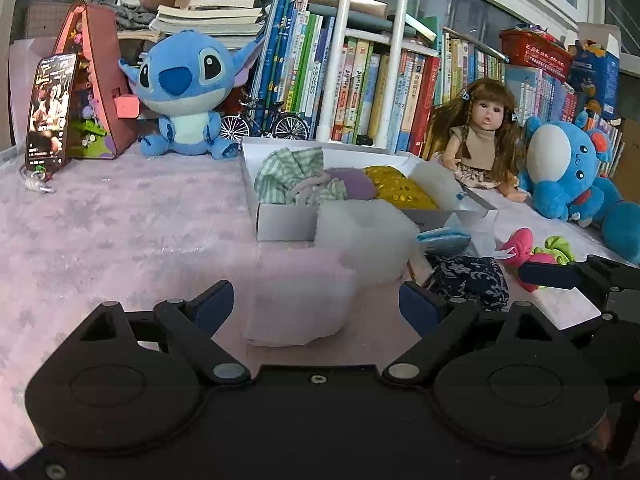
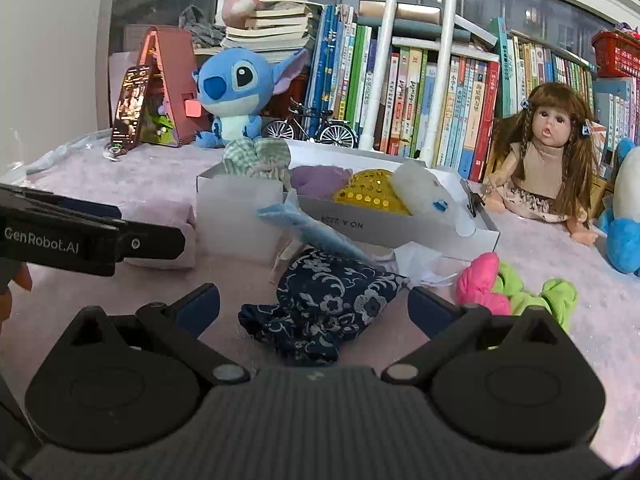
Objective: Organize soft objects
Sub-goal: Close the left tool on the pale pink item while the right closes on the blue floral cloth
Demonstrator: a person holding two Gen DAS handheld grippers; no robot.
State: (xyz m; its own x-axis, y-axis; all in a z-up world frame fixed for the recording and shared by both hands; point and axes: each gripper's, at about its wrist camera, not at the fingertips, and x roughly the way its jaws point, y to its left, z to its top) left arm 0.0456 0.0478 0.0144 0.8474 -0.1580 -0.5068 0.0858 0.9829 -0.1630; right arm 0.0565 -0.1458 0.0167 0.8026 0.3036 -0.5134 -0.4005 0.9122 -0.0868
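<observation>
My left gripper [image 1: 316,306] is open, its fingers on either side of a pale pink foam block [image 1: 300,296] on the pink cloth. A white foam block [image 1: 366,240] stands behind it, against the white box [image 1: 280,222]. The box holds a green checked cloth [image 1: 288,172], a purple piece [image 1: 354,184], a gold sequin piece [image 1: 400,188] and a white soft toy [image 1: 438,186]. My right gripper [image 2: 314,306] is open around a navy floral cloth [image 2: 320,308]. A light blue pouch [image 2: 312,232] lies behind it. A pink and green scrunchie pile [image 2: 516,284] lies to the right.
A Stitch plush [image 1: 186,92], a doll [image 1: 480,136] and a blue plush [image 1: 568,168] sit along the back before a row of books [image 1: 360,80]. A phone [image 1: 50,108] leans on a pink toy house at the left. The left gripper shows in the right wrist view [image 2: 92,236].
</observation>
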